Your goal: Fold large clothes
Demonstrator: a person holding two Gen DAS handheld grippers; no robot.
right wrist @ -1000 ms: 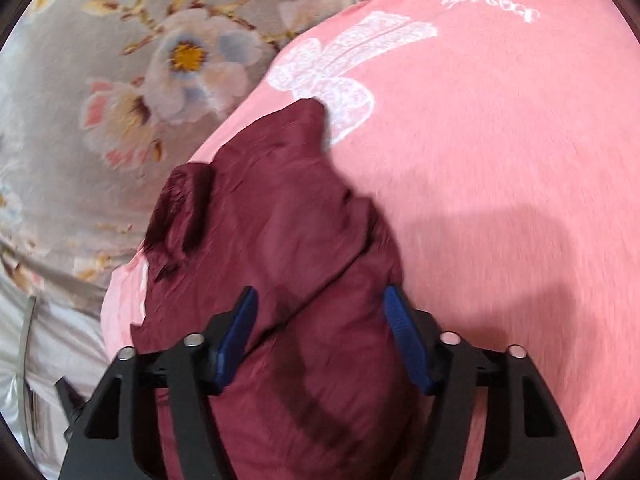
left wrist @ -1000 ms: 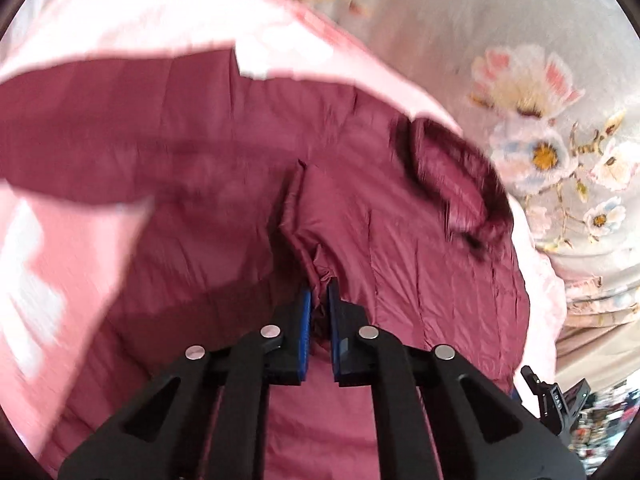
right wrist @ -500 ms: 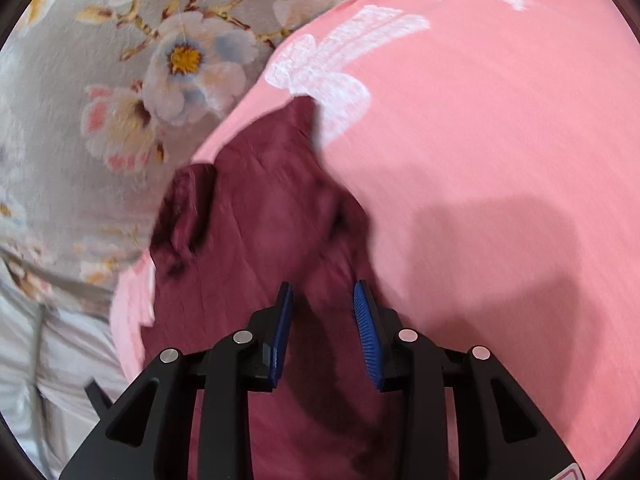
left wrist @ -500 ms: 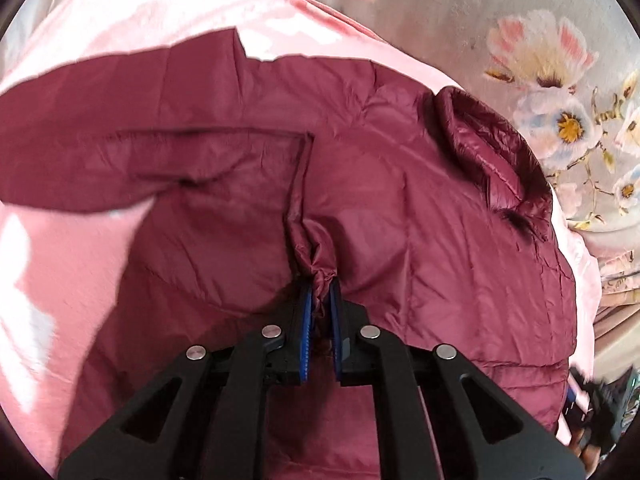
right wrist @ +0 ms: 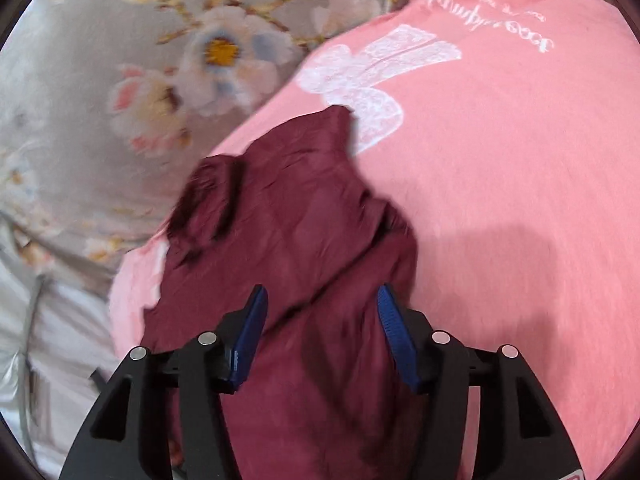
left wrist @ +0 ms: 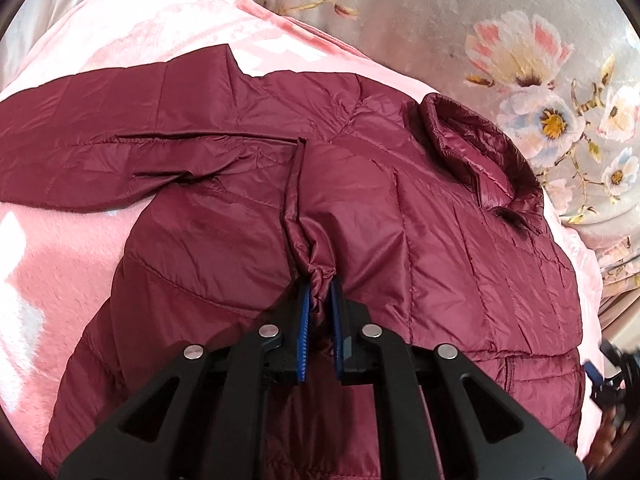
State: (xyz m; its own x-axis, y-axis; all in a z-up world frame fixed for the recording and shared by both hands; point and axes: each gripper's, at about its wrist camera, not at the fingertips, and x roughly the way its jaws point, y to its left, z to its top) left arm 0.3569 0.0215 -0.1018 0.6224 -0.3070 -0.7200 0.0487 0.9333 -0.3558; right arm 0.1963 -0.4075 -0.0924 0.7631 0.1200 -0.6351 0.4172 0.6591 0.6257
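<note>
A dark red quilted jacket (left wrist: 460, 240) lies on a pink blanket (left wrist: 60, 240), collar (left wrist: 476, 152) toward the right, one sleeve (left wrist: 100, 136) stretched out to the left. My left gripper (left wrist: 320, 292) is shut on the bunched cuff of the other sleeve, which is folded across the jacket's body. In the right wrist view the jacket (right wrist: 304, 240) lies under my right gripper (right wrist: 320, 308), which is open and holds nothing, its blue pads (right wrist: 252, 320) spread over the fabric.
The pink blanket (right wrist: 500, 160) has a white bow print (right wrist: 368, 76) and covers a grey floral bedspread (left wrist: 520, 40), which shows at the top left in the right wrist view (right wrist: 120, 80). White bedding (right wrist: 52, 340) lies at the lower left there.
My left gripper has carried the cuff over the jacket body, and the jacket now lies flatter. My right gripper narrowed half a second ago and has opened wide again.
</note>
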